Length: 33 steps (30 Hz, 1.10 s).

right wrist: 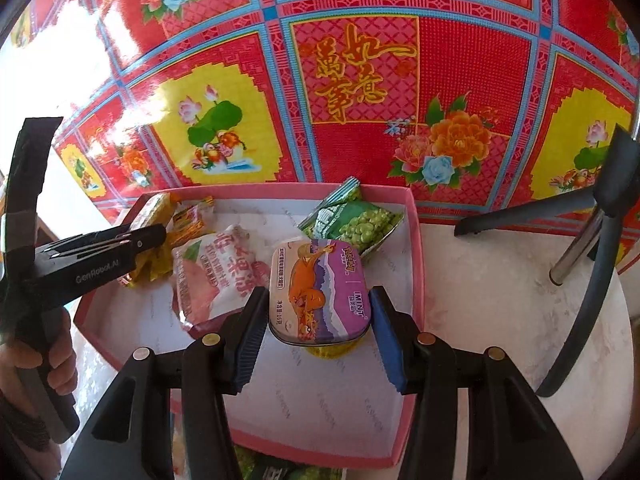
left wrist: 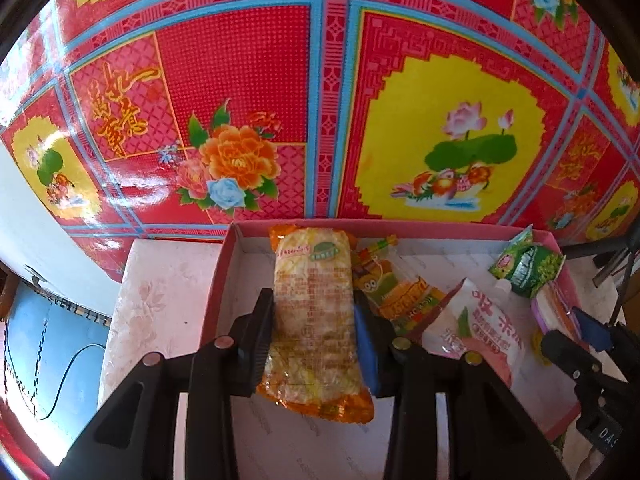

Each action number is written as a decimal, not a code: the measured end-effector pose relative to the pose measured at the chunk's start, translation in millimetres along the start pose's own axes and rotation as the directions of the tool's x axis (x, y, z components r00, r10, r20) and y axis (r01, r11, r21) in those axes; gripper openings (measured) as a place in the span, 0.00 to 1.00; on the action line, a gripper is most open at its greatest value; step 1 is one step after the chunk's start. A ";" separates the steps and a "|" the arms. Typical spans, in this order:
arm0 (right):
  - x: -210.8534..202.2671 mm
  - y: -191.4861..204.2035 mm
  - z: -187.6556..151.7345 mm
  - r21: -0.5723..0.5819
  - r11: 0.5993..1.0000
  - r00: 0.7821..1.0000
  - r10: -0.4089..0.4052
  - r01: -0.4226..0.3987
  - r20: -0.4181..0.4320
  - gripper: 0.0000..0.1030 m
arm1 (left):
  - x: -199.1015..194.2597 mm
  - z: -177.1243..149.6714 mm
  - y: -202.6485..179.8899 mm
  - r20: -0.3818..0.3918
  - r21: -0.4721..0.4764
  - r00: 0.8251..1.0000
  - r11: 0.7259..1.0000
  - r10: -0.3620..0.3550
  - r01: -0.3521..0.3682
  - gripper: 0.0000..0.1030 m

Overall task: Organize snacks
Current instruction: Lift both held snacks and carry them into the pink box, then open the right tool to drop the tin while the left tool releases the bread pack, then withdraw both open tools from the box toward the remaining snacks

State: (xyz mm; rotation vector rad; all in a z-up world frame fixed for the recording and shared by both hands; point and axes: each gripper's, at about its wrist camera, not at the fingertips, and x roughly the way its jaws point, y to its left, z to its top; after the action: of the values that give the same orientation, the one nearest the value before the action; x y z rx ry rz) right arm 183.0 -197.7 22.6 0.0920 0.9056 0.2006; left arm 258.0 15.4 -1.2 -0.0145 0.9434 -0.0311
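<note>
Lying lengthwise between the closed fingers of the left gripper (left wrist: 314, 320), an orange packet (left wrist: 316, 320) is being held over the pink box (left wrist: 224, 264). A purple tin (right wrist: 318, 292) is being framed, not clearly touched, by the parted right gripper (right wrist: 318, 340) inside the box.

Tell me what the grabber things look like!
Both grippers, left and right, are black plastic with chunky arms and round brass-coloured bolts. Each has one black ribbed jaw pad and one blue one. The left one's side says "GenRobot.AI" in white letters.
</note>
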 end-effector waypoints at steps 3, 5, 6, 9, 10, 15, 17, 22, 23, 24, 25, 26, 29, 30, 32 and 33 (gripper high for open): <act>4.2 -0.8 1.5 0.002 1.000 1.000 0.005 -0.005 0.001 0.50 | 4.8 1.7 0.4 -0.010 -0.004 1.000 1.000 -0.002 0.002 0.38; 6.0 -0.2 1.9 -0.006 1.000 1.000 0.012 -0.012 0.001 0.50 | 4.2 3.2 -1.2 -0.012 -0.004 1.000 1.000 0.000 0.000 0.38; 6.4 0.6 1.2 -0.009 1.000 1.000 0.012 -0.012 0.002 0.51 | 3.8 3.4 -1.4 -0.014 -0.002 1.000 1.000 0.000 0.000 0.38; 5.4 1.4 0.4 -0.014 1.000 1.000 0.006 -0.006 0.009 0.51 | 3.6 3.7 -5.4 -0.022 0.009 1.000 1.000 0.001 -0.001 0.39; 5.0 1.4 0.2 -0.014 1.000 1.000 0.003 -0.002 0.012 0.51 | 0.9 2.9 -5.2 -0.023 0.011 1.000 1.000 0.001 0.000 0.40; -5.0 1.6 -1.1 -0.013 1.000 0.999 -0.006 0.007 0.045 0.64 | -6.7 3.3 -4.7 -0.023 0.013 1.000 1.000 -0.008 0.008 0.50; -10.0 1.5 -1.4 -0.013 1.000 0.998 -0.008 0.009 0.059 0.65 | -11.8 2.3 -4.1 -0.021 0.017 1.000 1.000 -0.011 0.012 0.50; -19.5 -0.2 -4.7 0.000 1.000 0.998 -0.003 0.003 0.069 0.65 | -32.2 -5.5 -12.0 -0.008 0.035 1.000 0.999 -0.023 0.024 0.50; -21.6 -0.2 -6.0 0.002 1.000 0.998 -0.002 0.002 0.069 0.65 | -35.5 -6.8 -13.2 -0.009 0.038 1.000 0.999 -0.026 0.027 0.50; -23.8 -0.2 -7.6 0.005 1.000 0.998 -0.001 0.001 0.070 0.65 | -38.4 -8.1 -13.9 -0.010 0.040 0.999 0.999 -0.031 0.031 0.50; -25.1 -0.2 -8.4 0.006 1.000 0.998 0.000 0.000 0.070 0.65 | -41.3 -9.4 -14.1 -0.009 0.040 0.999 0.999 -0.036 0.036 0.50; -27.7 -0.3 -10.3 0.010 1.000 0.998 0.003 -0.004 0.070 0.65 | -44.9 -11.0 -15.3 -0.008 0.040 0.999 0.998 -0.041 0.041 0.50; -34.6 -1.2 -14.9 0.019 1.000 0.997 0.007 -0.008 0.071 0.65 | -54.5 -16.3 -17.3 -0.005 0.042 0.999 0.998 -0.048 0.049 0.50; -36.4 -1.6 -16.3 0.021 1.000 0.997 0.005 -0.006 0.071 0.65 | -56.6 -17.9 -17.6 -0.004 0.042 0.999 0.998 -0.050 0.050 0.50; -41.2 -2.7 -20.0 0.028 1.000 0.997 0.001 -0.003 0.071 0.65 | -69.1 -23.5 -14.3 -0.001 0.041 0.999 0.998 -0.052 0.052 0.50; -42.5 -3.2 -21.3 0.031 1.000 0.997 0.001 -0.003 0.072 0.65 | -72.6 -25.9 -13.9 0.000 0.039 0.999 0.998 -0.053 0.053 0.50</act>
State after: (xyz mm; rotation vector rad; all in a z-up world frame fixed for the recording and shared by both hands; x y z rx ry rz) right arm 141.1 -209.9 41.8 0.1281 0.8369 0.1837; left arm 194.1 3.9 42.7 -0.0040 0.9408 -0.0986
